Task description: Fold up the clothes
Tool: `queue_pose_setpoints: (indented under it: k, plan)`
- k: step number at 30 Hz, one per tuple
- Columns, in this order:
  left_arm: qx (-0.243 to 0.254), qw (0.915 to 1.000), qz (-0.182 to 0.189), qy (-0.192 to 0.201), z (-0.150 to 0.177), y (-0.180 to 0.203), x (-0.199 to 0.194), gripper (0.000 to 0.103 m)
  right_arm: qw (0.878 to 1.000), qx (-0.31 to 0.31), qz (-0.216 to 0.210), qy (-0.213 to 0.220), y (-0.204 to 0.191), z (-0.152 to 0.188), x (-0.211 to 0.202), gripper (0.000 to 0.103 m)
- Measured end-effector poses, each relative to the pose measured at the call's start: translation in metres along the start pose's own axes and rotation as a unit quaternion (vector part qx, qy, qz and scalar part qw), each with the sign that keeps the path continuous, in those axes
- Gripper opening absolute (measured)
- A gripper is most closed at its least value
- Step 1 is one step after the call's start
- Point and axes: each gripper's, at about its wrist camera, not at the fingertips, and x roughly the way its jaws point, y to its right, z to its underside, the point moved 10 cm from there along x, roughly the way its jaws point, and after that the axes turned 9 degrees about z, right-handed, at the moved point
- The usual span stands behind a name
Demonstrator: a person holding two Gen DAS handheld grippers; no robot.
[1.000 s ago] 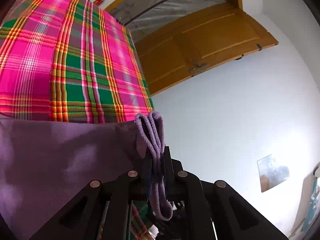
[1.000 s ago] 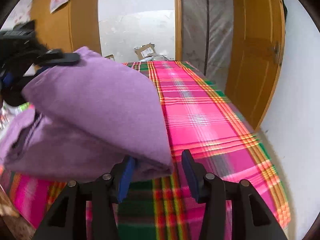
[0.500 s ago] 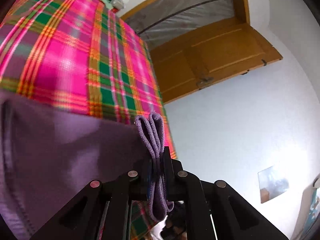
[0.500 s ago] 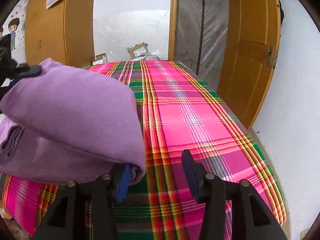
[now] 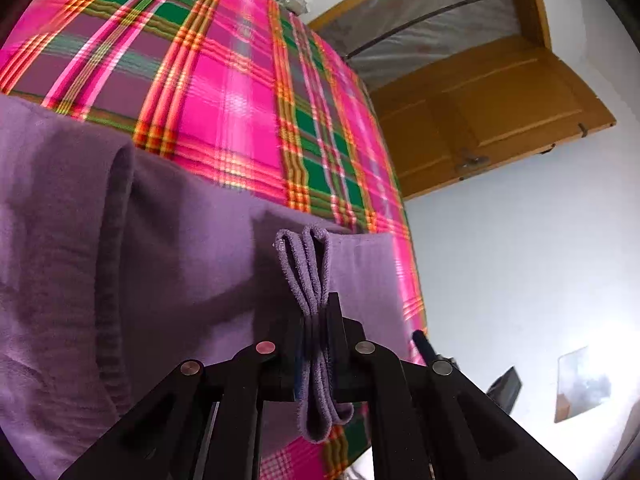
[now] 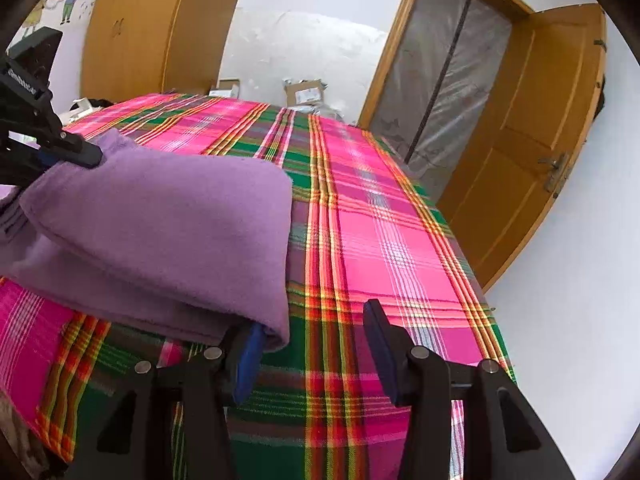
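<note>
A purple fleece garment [image 6: 168, 232] is seen lying folded over itself on a surface covered by a pink, green and orange plaid cloth [image 6: 384, 240]; whether that surface is a bed or a worktop cannot be told, since it is fully draped. The garment's left end is cut off by the frame edge in both views, so its kind and full shape cannot be made out.

The left gripper [image 5: 318, 320] is shown with its jaws pressed tight on a bunched edge of the garment [image 5: 180, 260], several layers being pinched between them and a loop of fabric hanging below. In the right wrist view this gripper [image 6: 48, 140] is partly cut off at the left border.

The right gripper [image 6: 314, 340] is held with its jaws spread wide and nothing is clamped between them. A folded corner of the garment is draped against its left blue pad [image 6: 248, 360], and the pad's tip is hidden by it. The right pad [image 6: 380, 356] stands clear over the plaid.

A wooden door [image 6: 532, 152] and a plastic-covered doorway [image 6: 440, 80] are seen beyond.
</note>
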Motion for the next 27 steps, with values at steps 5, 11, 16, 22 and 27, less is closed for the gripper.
queue_pose_setpoints:
  k: [5,11,16,22,27]
  plan:
    - [0.007,0.9996,-0.026,-0.008,0.005,-0.007,0.002,0.009,1.0,-0.023,-0.006,-0.002,-0.001,-0.001,-0.006,0.048]
    - [0.007,0.9987,-0.049,-0.01,0.005,-0.014,0.003,0.009,0.999,-0.011,-0.038,-0.009,0.009,-0.005,-0.022,0.048]
    - [0.011,0.9979,-0.063,-0.006,0.004,-0.016,-0.003,0.009,0.991,0.048,-0.123,-0.015,0.014,-0.011,-0.038,0.048]
    - [0.007,0.9973,-0.073,0.0,0.004,-0.016,-0.012,0.012,0.984,0.087,-0.152,-0.001,0.003,-0.034,-0.026,0.037]
    - [0.005,0.9969,-0.075,0.023,-0.003,-0.011,-0.024,0.012,0.986,0.06,-0.154,-0.028,-0.026,-0.027,0.0,0.016]
